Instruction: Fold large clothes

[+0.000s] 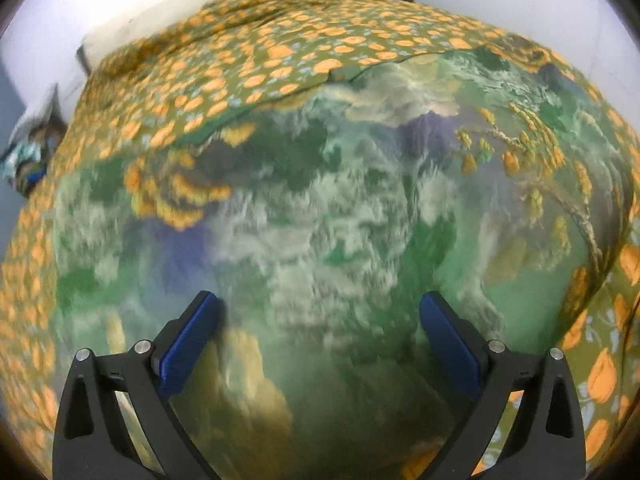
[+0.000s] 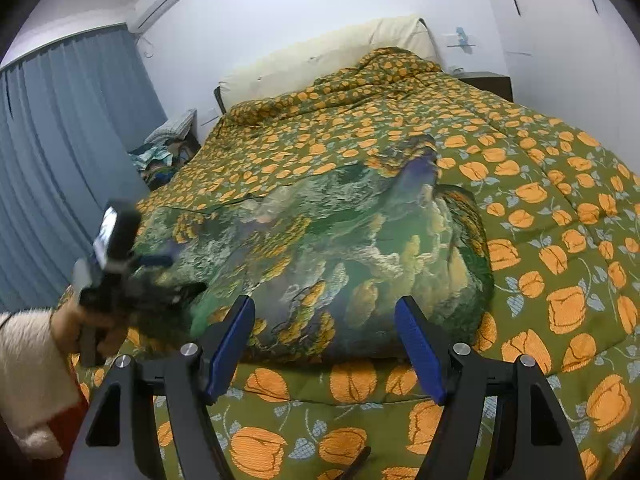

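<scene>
**A:** Where did you have the garment at that point?

**B:** The green printed garment lay spread on the orange-flowered bedspread, filling the middle of the right wrist frame. Its near hem ran just above your right gripper, and its far edge reached the centre of the bed. In the left wrist view the cloth filled almost the whole frame, blurred.

**A:** And your grippers?

**B:** Your right gripper had its blue fingers spread wide, holding nothing, hanging over the bedspread short of the hem. Your left gripper was likewise spread, its pads over the cloth with nothing pinched between them. In the right wrist view it showed as a blur at the left of the frame, at the garment's left edge; whether it touched the cloth, I could not tell.

**A:** How would you have expected the cloth to handle?

**B:** Thin, light and limp, I judged: it draped and rippled, so it would sag from any pinch and could slide on the quilt. You would have done best to take it by the two near corners, at lower left and lower right of the garment, pinching the hem itself and not the bedspread beneath.
</scene>
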A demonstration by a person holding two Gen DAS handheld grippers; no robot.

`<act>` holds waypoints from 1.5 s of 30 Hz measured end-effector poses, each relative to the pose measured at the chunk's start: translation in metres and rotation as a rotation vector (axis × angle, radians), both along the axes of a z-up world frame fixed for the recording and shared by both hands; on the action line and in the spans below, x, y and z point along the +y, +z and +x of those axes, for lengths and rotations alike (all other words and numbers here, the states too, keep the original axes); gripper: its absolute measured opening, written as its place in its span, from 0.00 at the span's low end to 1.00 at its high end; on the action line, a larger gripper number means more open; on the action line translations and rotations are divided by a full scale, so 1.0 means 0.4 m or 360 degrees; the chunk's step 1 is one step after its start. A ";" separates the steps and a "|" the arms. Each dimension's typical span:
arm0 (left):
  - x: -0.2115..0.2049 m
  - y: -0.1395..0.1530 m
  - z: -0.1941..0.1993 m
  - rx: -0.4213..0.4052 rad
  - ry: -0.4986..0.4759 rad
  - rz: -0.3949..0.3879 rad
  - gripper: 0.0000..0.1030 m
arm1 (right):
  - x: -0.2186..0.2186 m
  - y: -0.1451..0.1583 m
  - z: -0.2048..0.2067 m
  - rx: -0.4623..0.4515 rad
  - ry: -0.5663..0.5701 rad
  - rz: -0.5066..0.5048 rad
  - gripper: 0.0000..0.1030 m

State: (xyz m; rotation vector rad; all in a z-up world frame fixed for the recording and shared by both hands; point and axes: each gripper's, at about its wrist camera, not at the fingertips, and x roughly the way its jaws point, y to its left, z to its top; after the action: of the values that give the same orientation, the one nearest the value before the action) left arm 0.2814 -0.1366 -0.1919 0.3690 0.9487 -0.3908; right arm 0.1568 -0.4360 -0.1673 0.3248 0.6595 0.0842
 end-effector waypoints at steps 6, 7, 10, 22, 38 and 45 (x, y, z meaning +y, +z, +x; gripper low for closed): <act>-0.014 -0.010 -0.071 -0.0041 -0.0044 0.0052 0.98 | -0.054 -0.034 0.011 0.0076 -0.0112 0.0094 0.70; -0.020 -0.009 -0.083 -0.0049 -0.0067 0.0069 0.98 | -0.067 -0.039 0.011 0.0086 -0.0143 0.0112 0.70; -0.026 0.016 -0.106 -0.0035 -0.0080 0.0021 0.98 | -0.102 -0.050 0.008 0.0106 -0.0230 0.0137 0.70; -0.104 0.013 -0.069 0.0083 -0.0181 -0.0212 0.98 | -0.254 -0.180 0.042 0.0206 -0.0533 0.0821 0.83; -0.172 0.216 0.031 0.0352 -0.0342 -0.0511 0.96 | -0.122 -0.086 0.126 0.0046 -0.0371 0.0263 0.38; -0.392 0.328 0.102 0.0682 -0.0576 -0.0592 0.97 | 0.101 0.032 0.116 -0.0214 -0.0135 -0.0588 0.36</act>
State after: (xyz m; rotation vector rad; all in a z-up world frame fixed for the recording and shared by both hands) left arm 0.3222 -0.2935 -0.0608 0.1127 1.1992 -0.9905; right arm 0.2032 -0.3955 -0.1547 -0.0097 0.5148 -0.0963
